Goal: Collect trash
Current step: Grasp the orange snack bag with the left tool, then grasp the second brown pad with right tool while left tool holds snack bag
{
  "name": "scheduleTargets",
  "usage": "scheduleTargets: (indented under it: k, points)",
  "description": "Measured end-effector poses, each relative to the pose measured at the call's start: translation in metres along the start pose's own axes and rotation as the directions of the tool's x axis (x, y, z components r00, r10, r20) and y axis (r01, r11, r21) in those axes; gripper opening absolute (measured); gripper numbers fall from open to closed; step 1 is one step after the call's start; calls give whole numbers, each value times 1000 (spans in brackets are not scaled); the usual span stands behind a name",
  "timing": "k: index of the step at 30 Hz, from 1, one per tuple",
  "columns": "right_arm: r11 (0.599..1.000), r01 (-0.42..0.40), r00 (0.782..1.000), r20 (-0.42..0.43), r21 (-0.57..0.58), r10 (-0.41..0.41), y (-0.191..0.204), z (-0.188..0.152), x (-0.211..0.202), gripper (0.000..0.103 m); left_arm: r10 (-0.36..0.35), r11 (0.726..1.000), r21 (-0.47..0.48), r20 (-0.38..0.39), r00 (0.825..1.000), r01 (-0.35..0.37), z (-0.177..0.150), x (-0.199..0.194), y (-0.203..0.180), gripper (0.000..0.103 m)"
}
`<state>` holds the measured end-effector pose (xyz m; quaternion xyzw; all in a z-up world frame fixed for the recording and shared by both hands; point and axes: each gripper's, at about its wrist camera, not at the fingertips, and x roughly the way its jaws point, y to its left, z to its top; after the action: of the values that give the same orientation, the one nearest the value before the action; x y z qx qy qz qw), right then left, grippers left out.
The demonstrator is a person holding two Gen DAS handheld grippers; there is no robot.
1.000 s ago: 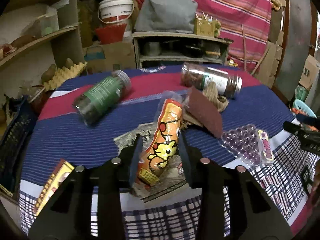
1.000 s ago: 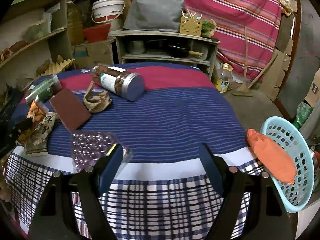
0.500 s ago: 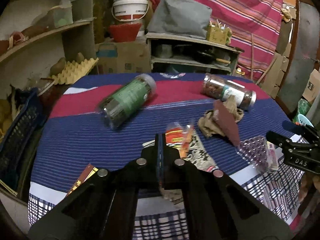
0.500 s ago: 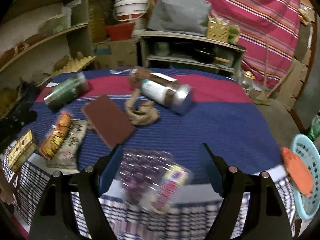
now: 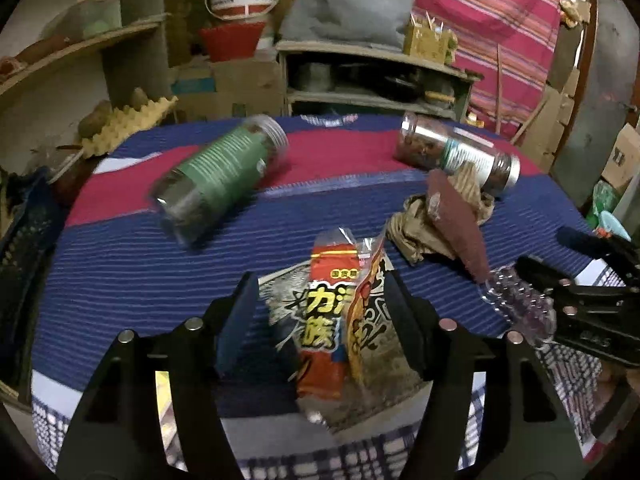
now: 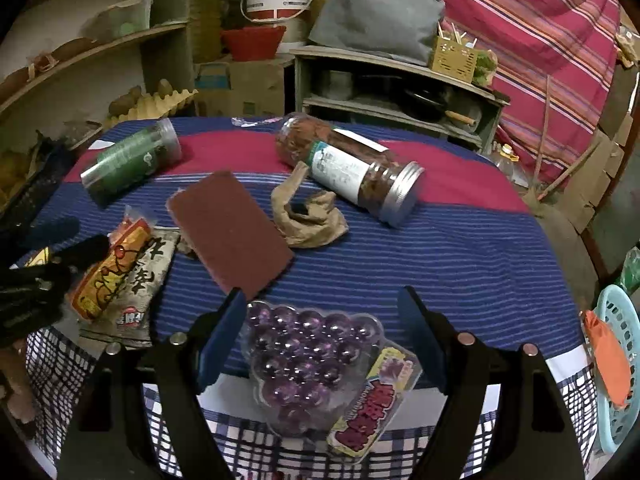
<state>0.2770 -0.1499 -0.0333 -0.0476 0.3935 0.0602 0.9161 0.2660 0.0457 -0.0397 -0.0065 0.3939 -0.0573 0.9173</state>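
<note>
Straddling the orange snack wrapper (image 5: 326,320), the left tongs (image 5: 320,312) have just been opening and stand released, the wrapper loose between the jaws atop a grey printed packet (image 5: 380,344), not pressed by either pad. Judging by this, the step in hand is a retry at picking that wrapper; next the jaws need to close squarely on it and carry it off, likely to the pale blue basket (image 6: 618,360) beyond the table's right edge. The right tongs (image 6: 320,340) hang released around the purple blister tray (image 6: 304,356), just right of the wrapper. Further back lie a maroon pad (image 6: 228,228), crumpled brown paper (image 6: 310,220) and two jars. A striped cloth (image 6: 400,264) covers the table; cluttered shelves stand behind.
</note>
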Motion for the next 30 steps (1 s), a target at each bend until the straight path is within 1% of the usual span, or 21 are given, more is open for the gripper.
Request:
scheduleTargets:
  k: [2,3,4,6,10,11,15,19,23,27,30]
  points:
    - [1000,6,1000,3,-2,-6,-1,1,0,77,-8,1000,-5,-25,1000,8,0,9,-1,61]
    - [1000,6,1000,3,-2,-6,-2,1,0,77,-15,1000,-5,-34,999,15,-1,13,-1,56]
    - [1000,5,1000,2,0,-5,-2,1,1,77,-26,1000,-2,-44,999,26,-1,16,-2,46]
    - [1000,4,1000,-2,4,-4,-2,2,3,77,-46,999,11,-59,997,47,-2,20,-5,37]
    - [1000,-2,1000,-9,-2,2,3,1,5,77,-56,998,22,-44,997,57,-3,15,-7,35]
    - [1000,-3,1000,-10,-8,3,6,1,5,77,-50,998,22,-33,998,51,-3,11,-6,34]
    - [999,-18,1000,-11,-30,18,19,5,7,77,-10,999,31,33,999,9,2,-11,-2,34]
    - [998,-35,999,-22,-55,34,37,11,14,77,35,999,36,81,996,-38,9,-28,8,34]
    - [997,-41,999,-31,-70,38,48,16,21,77,54,998,11,98,994,-56,14,-36,22,34]
    - [996,-80,996,-34,-44,78,54,25,25,77,66,998,-17,108,992,-64,12,-40,32,34]
    - [995,-86,996,-36,-58,84,63,32,29,77,72,997,-42,111,991,-68,11,-43,38,34]
